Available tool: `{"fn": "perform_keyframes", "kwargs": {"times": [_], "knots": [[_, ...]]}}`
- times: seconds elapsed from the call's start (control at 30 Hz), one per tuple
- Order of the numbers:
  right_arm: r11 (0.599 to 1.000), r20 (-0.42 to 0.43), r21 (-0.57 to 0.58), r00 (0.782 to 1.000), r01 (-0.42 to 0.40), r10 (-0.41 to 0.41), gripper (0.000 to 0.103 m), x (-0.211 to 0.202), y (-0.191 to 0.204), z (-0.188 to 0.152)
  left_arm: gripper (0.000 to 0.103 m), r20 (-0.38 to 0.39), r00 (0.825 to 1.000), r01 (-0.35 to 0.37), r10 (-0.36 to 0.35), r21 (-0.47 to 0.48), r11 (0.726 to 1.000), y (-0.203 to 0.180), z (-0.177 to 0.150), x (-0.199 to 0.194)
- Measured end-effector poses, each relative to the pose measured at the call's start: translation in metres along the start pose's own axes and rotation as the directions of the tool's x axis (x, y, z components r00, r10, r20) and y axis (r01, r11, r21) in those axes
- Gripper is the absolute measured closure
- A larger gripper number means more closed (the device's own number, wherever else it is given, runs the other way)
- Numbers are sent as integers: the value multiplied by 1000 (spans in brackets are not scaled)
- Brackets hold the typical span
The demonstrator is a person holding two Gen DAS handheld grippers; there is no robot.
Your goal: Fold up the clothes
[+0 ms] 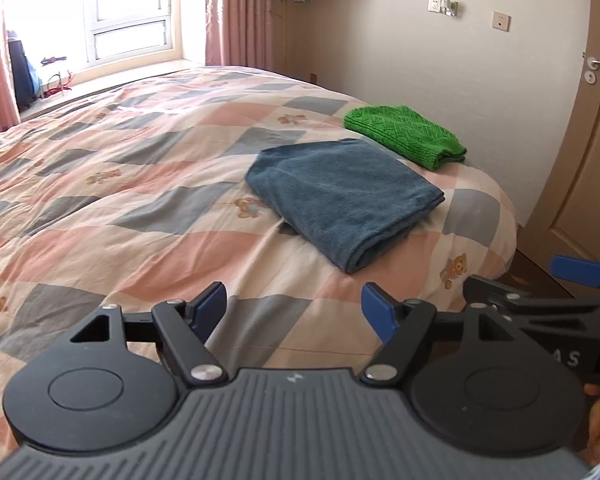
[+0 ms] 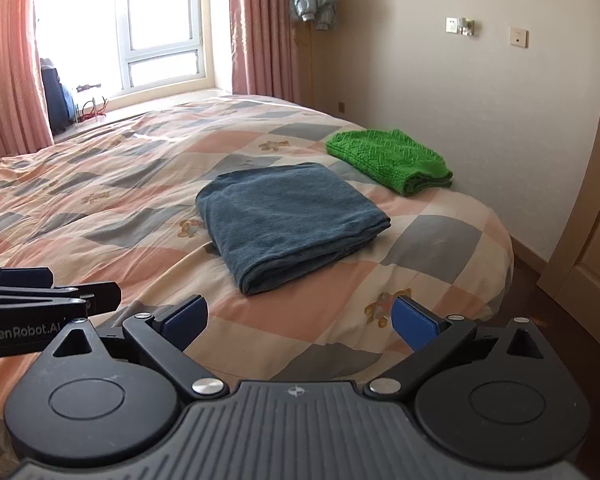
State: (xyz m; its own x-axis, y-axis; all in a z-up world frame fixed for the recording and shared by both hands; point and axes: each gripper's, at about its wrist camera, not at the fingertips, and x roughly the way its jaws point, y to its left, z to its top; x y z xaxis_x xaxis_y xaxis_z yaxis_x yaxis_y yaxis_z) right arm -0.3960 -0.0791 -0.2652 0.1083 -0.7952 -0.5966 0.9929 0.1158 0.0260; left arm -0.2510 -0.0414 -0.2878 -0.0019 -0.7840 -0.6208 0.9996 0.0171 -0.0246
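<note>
Pink, grey and cream checks cover the bed (image 1: pixel 120 208), with two folded pieces lying on it ahead of both grippers.

The quilt is printed with small bears and fills most of each view; beyond it are pink curtains (image 1: pixel 236 12) beside a bright window (image 1: pixel 128 8), a cream wall (image 2: pixel 480 100) and a wooden door (image 1: pixel 588 184) off to the right. The left gripper (image 1: pixel 296 312) and the right gripper (image 2: pixel 300 322) hover side by side over the near edge of the bed, both with blue pads spread wide and nothing between them. The folded blue towel (image 2: pixel 288 216) lies flat just ahead of them, its long axis running away and to the left, its thick folded edge turned towards the grippers. Beyond it and to the right, apart from it, the folded green knit (image 2: pixel 392 160) rests near the bed's far right edge.
</note>
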Motion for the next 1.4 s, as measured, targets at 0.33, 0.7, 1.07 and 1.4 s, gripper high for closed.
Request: {"fn": "perform_keyframes", "kwargs": {"times": [0.33,0.7,1.07,1.4], "knots": [[1000,21,5,1000,-2,2,2,-21,4,-13,21,14,999,-34,34,-2,999,6,-14,-21],[998,42,62,999,17,-20,1,-39,-9,-35,17,31,998,-51,49,33,998,-2,-36,-39],[997,64,61,997,42,-46,1,-58,-12,-52,15,53,998,-39,36,52,998,-6,-54,-55],[999,75,39,996,35,-38,1,-61,-7,-55,12,65,997,-37,33,56,998,-8,-56,-60]]}}
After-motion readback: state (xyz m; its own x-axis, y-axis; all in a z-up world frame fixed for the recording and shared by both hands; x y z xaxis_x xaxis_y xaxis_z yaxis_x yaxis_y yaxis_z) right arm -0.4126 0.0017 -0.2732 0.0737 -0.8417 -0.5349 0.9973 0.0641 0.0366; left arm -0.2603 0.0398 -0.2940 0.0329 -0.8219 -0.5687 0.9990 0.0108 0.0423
